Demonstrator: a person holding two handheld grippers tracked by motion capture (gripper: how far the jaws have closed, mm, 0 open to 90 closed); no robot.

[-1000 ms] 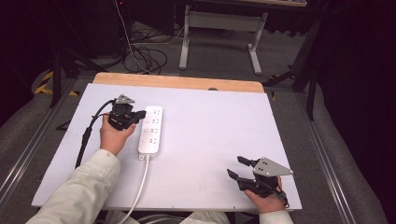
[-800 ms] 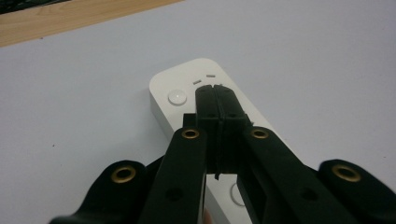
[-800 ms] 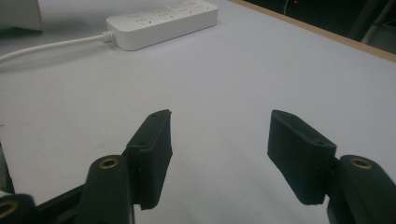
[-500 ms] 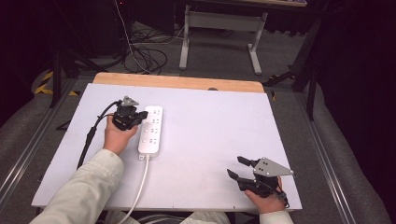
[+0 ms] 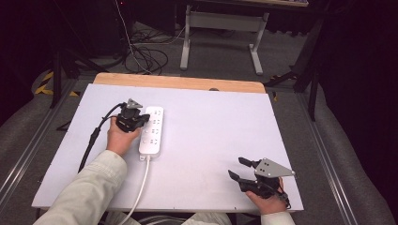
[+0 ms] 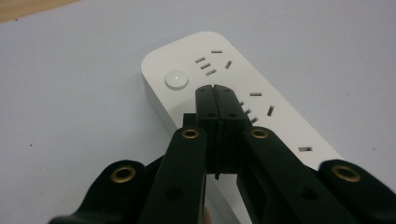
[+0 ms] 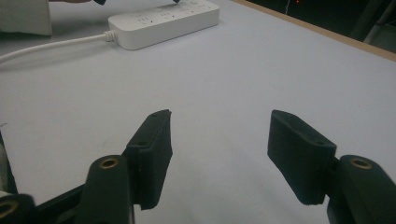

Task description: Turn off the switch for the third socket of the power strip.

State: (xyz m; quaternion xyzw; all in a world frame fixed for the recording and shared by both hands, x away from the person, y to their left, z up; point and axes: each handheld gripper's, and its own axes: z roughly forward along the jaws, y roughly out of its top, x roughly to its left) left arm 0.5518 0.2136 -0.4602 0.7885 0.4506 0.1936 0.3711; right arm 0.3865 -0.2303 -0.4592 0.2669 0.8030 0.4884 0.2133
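Closed fingers [image 6: 216, 91] over power strip [image 6: 261, 109]

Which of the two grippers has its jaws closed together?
The left gripper, poised over the white power strip near its round button. The right gripper rests apart with jaws spread wide.

Ahead of the right gripper [image 7: 217, 154] lies bare table [image 5: 211, 140]; the power strip [image 5: 151, 130] and its cord [image 5: 141, 187] lie beyond.

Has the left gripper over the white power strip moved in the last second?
Yes. The left gripper has shifted slightly toward the near end of the white power strip.
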